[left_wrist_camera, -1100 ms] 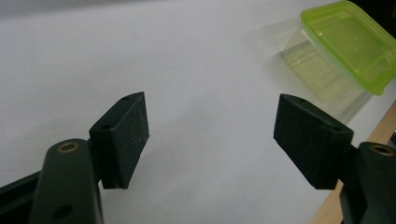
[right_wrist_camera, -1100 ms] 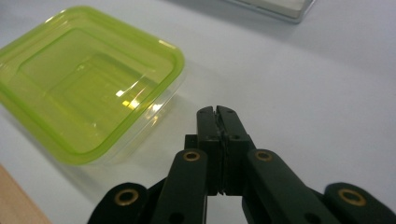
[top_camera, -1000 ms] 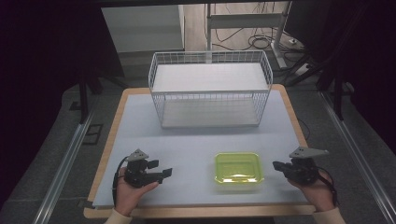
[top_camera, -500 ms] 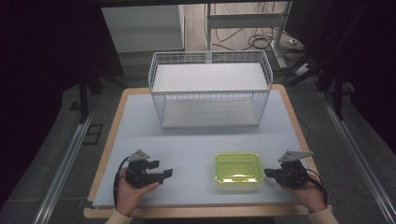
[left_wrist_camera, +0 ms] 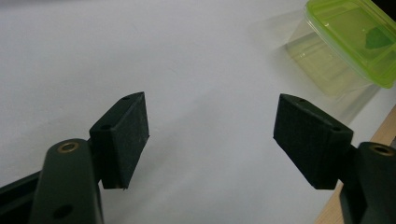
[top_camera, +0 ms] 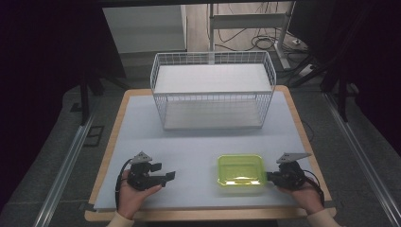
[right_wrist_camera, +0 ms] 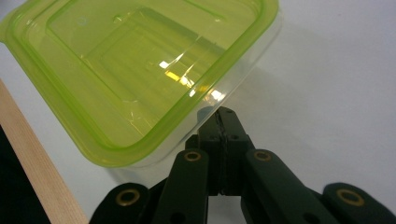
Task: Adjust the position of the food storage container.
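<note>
The shallow, square, clear plastic container with a lime-green lid (top_camera: 240,172) sits at about five o'clock on the pale grey table top (top_camera: 203,142), near the front edge, well short of the white wire basket (top_camera: 213,90) at twelve o'clock. The right gripper (top_camera: 270,177) lies at the container's three o'clock side, its jaws pressed together just under the lid's rim, touching or nearly touching the wall; nothing sits between them. The left gripper (top_camera: 171,175) rests at seven o'clock, jaws spread wide over bare table. The container looks light, thin-walled and somewhat flexible, with a glossy, probably slippery surface. The overhanging lid lip is likely the surest hold, though the lid might pop off. No brand, label or writing is readable.
</note>
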`<act>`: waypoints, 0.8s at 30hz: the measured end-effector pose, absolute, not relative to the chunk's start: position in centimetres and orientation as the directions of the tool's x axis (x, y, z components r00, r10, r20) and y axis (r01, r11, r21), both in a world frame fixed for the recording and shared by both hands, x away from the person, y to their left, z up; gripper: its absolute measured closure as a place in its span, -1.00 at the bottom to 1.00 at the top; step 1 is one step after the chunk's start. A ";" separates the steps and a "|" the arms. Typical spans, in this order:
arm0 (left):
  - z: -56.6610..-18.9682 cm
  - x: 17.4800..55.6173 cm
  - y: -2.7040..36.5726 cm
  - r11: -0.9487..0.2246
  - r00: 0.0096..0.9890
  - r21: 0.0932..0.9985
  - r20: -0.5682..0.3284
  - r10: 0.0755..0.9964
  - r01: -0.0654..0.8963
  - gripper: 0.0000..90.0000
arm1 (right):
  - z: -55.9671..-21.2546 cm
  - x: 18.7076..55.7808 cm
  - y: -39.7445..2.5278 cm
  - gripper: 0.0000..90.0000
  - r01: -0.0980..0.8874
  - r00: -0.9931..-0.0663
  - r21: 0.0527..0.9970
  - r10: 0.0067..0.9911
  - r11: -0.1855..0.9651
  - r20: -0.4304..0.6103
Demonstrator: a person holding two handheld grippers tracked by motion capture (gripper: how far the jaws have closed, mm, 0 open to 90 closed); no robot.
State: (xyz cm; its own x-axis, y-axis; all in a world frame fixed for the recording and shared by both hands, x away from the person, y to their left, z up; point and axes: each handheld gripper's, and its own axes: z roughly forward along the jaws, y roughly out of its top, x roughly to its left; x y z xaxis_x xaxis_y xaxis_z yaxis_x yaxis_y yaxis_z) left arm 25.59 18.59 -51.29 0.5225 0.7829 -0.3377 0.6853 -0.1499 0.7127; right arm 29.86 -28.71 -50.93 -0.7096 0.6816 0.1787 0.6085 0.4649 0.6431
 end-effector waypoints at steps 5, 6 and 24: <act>-51.3 25.6 18.6 -0.150 0.522 0.713 -0.336 0.784 0.685 -0.42 | -50.9 29.9 -28.1 1.00 0.606 -0.709 0.643 0.684 0.468 0.170; -51.3 25.6 18.6 -0.151 0.521 0.712 -0.335 0.785 0.685 -0.42 | -50.9 29.9 -28.0 1.00 0.608 -0.708 0.641 0.686 0.468 0.171; -51.4 25.8 19.2 -0.134 0.502 0.704 -0.347 0.792 0.697 -0.42 | -51.0 30.0 -22.3 1.00 0.558 -0.753 0.648 0.645 0.519 0.132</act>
